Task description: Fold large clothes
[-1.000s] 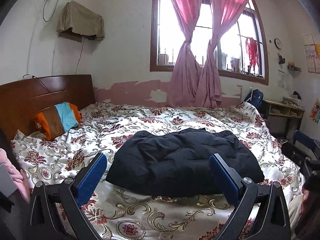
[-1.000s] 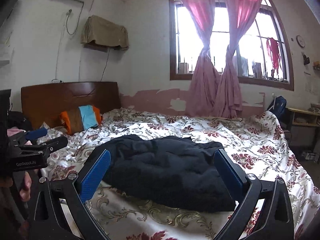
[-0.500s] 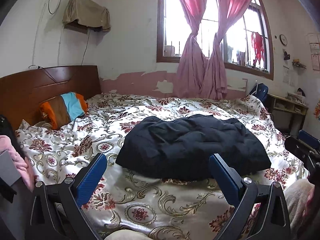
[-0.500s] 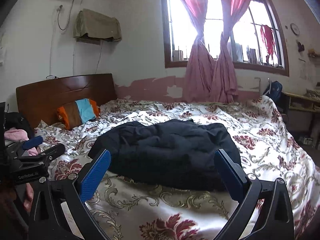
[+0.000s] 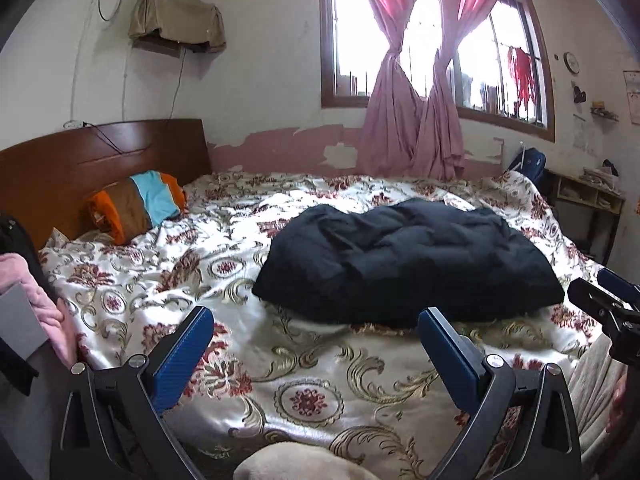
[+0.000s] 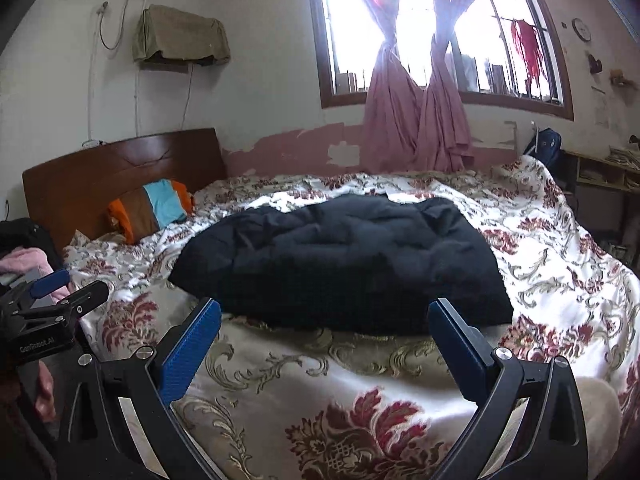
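On the bed [image 5: 304,400]: dark padded jacket [image 5: 404,264] lying bundled, untouched | left hand-held gripper [image 5: 316,344] spread, empty | right hand-held gripper [image 6: 324,340] spread, empty | step: approach | next: likely reaching forward, pinching near hem.

A: What moved?

B: Both grippers pulled back from the jacket [image 5: 404,264]. More bedspread [image 5: 280,360] shows between the left gripper [image 5: 316,340] and its near edge now.

A: And the right gripper [image 6: 326,332]?

B: It drifted right; the jacket slid toward 10 o'clock, and the left gripper rose at 9 o'clock.
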A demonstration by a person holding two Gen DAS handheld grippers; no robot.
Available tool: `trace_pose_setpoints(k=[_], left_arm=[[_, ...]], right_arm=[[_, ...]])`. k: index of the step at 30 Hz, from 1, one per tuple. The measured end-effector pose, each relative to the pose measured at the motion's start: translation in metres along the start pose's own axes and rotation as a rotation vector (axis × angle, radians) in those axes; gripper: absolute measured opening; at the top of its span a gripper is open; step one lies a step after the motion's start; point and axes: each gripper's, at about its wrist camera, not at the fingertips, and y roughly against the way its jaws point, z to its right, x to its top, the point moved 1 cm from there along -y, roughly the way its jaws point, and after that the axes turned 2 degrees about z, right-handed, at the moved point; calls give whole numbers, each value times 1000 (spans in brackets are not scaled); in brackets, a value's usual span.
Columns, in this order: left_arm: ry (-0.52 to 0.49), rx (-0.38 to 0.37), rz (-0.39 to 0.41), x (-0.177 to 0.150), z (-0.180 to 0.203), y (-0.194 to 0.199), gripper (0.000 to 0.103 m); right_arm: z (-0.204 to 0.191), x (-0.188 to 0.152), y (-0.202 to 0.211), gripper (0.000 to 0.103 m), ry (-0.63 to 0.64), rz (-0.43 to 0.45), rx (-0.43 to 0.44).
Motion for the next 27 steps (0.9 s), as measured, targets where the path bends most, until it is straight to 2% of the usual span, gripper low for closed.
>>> trace_pose_setpoints(k=[11, 19, 27], left_arm=[[22, -48, -47, -26, -10, -16, 103], [4, -26, -60, -27, -17, -20, 103], [-15, -32, -55, -33, -10, -21, 103]], right_arm=[[-16, -11, -6, 101, 31, -18, -23], [-20, -13, -8, 101, 28, 16, -48], [-19, -23, -11, 101, 28, -16, -31]])
